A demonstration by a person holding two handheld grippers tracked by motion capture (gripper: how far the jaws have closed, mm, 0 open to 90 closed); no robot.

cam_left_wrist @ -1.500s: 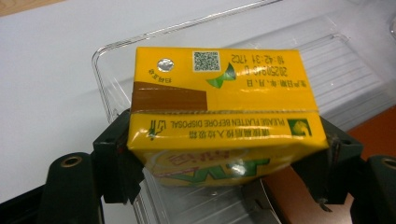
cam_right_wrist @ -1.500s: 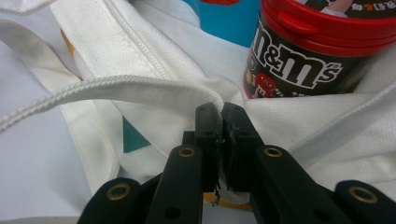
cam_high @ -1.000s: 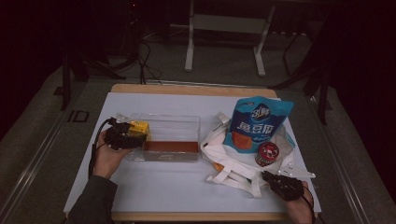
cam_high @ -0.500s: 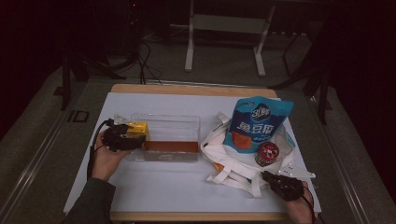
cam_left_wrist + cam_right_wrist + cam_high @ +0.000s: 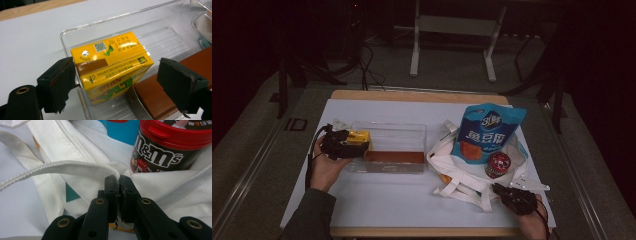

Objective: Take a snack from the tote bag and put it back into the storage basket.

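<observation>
I have the left gripper [image 5: 354, 146] at the left end of the clear plastic bin [image 5: 412, 131], held level over the white table cover [image 5: 377, 200]. In the left gripper view its jaws stand spread wide; they have just been opening. The yellow drink carton [image 5: 112, 66] sits between them but free of both pads: a narrow gap shows on the left side, a wider one on the right. The carton lies on its side inside the bin, tucked into the corner nearest my gripper, foil straw-hole end towards the left pad. Just beside it on the bin floor lies a brown box [image 5: 160, 97], one corner of it close against the carton's lower edge; I cannot tell if they touch.

My right gripper [image 5: 504, 192] is near the front right edge of the table, at the white canvas tote bag [image 5: 462, 172]. In the right gripper view [image 5: 119, 181] the jaws are pressed together, pinching a fold of the bag's cloth where a strap [image 5: 62, 167] meets the body. Just beyond the jaw tips a dark candy tub with a red lid [image 5: 170, 147] lies against the cloth. In the high view, a blue snack pouch [image 5: 489, 132] rests on the tote, above the tub [image 5: 498, 165].
</observation>
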